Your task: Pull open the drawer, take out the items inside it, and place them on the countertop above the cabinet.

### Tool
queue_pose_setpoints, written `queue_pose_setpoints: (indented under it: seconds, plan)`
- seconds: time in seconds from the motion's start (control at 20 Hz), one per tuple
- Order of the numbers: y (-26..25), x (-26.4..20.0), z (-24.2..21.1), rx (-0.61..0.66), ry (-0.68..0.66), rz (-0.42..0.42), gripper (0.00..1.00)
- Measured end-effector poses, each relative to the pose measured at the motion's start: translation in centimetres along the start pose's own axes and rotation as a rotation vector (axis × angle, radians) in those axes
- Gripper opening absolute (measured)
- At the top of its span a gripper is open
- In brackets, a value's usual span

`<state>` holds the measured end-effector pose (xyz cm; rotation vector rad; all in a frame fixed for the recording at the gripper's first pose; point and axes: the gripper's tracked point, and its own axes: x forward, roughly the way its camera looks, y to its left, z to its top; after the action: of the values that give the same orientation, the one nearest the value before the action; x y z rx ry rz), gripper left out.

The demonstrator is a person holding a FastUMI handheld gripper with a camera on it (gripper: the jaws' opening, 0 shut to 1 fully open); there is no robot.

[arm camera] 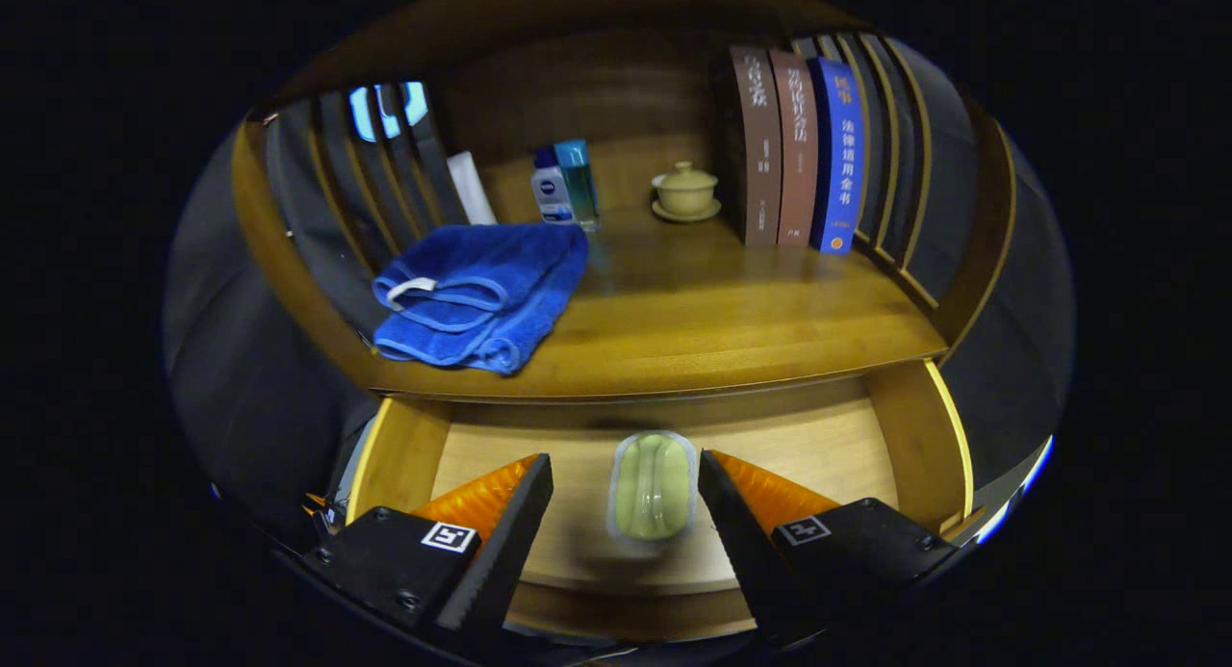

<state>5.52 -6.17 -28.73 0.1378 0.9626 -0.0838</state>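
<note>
Drawer (664,561) stands pulled out below the cabinet top; its floor is visible from front lip to the shadowed back. The opening step reads as done.

One item lies in the drawer: a pale green, oblong object in a clear wrapper or tray, called here the green packet (653,485). It rests flat on the drawer floor, about midway between the side walls, long axis pointing away from the camera. What it is exactly cannot be told. No other item is visible on the drawer floor, though the far back is dark under the overhang.

Gripper (626,499) hovers over the drawer with its fingers apart. The green packet sits between the two fingertips with a clear gap on each side; neither finger touches it. Height above the packet cannot be judged from this view.

Table (731,330) above the drawer carries a folded blue towel (481,296) at the left, two small bottles (565,186) behind it, a lidded cup on a saucer (685,191) near the middle back, and three upright books (794,147) at the right. A broad bare patch lies between towel and books, just above the drawer front.

Judgement: the task is perhaps a third along. Drawer open; packet not yet grasped, lifted, or placed. Remaining: close on the packet, raise it clear of the drawer wall, set it on the bare patch.
</note>
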Motion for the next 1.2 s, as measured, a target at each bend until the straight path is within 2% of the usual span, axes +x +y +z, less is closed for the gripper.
queue_pose_setpoints:
  seconds: [0.1, 0.2, 0.4, 0.5, 0.55, 0.65, 0.85, 0.95, 1.2]
  plan:
    - [-0.7, 2.3, -1.0, 0.014, 0.101, -0.017, 0.97]
    - [-1.3, 4.2, -2.4, 0.020, 0.201, -0.040, 0.92]
    - [-2.7, 6.2, -4.3, -0.025, 0.310, -0.090, 0.91]
    - [-3.1, 7.0, -4.7, -0.027, 0.346, -0.104, 0.72]
    - [-3.2, 7.3, -5.1, -0.026, 0.374, -0.099, 0.69]
    - [-3.0, 7.6, -6.0, -0.015, 0.403, -0.097, 0.53]
    - [-2.5, 7.6, -4.6, -0.054, 0.383, -0.077, 0.29]
    - [-2.3, 7.8, -5.5, -0.060, 0.390, -0.083, 0.18]
    - [-2.2, 7.1, -5.6, -0.049, 0.373, -0.067, 0.18]
